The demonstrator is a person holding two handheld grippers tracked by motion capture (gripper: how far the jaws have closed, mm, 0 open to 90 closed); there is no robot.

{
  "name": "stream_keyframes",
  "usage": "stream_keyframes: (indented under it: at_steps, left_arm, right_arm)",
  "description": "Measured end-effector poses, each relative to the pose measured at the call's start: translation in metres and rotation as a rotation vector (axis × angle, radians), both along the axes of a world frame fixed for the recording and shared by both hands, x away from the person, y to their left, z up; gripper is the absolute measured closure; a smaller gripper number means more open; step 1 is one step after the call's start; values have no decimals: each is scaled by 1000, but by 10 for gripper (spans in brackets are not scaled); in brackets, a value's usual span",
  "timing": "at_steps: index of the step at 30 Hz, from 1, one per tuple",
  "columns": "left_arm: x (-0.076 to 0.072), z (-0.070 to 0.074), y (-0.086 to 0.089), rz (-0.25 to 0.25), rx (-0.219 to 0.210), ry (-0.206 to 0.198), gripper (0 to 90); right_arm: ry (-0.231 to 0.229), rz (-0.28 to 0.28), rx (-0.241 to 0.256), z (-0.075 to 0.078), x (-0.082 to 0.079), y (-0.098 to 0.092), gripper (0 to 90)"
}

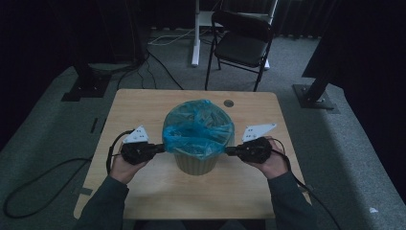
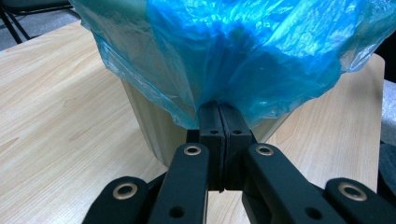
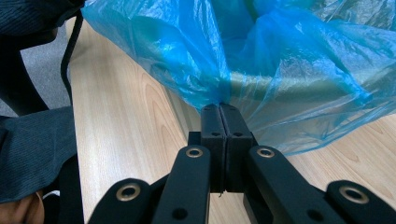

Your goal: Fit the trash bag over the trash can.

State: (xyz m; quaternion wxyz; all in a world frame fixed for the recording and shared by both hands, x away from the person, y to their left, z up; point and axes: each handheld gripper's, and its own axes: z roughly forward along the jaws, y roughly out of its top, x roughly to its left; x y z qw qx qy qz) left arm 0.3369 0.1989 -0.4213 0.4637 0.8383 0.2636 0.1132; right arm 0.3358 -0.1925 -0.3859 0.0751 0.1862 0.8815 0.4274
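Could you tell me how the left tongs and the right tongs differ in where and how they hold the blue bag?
The left tongs pinch the blue bag at the bin's left side; the right tongs pinch it at the right side. The left point rightward, the right leftward. Both are shut on the bag's overhanging edge, at about the same height.

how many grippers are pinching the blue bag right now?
2. The left gripper is shut on the blue bag at the bin's left side; the right gripper is shut on it at the right side.
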Motion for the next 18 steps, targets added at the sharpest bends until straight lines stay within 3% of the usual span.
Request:
stream_keyframes:
  at_steps: [3,5,8,18]
  left_arm:
    - [-3,2,0,-10,-9,-10,887]
    - [-5,5,0,-17,-13,-17,862]
    - [-6,8,3,-7,-13,-21,728]
    - [-12,16,14,-53,-68,-23,527]
  right_arm:
    - [1,4,-5,0,-1,1,871]
    - [-11,2,3,3,-1,0,798]
    - [-15,2,13,7,-3,-3,707]
    - [-38,20,54,20,-7,-6,608]
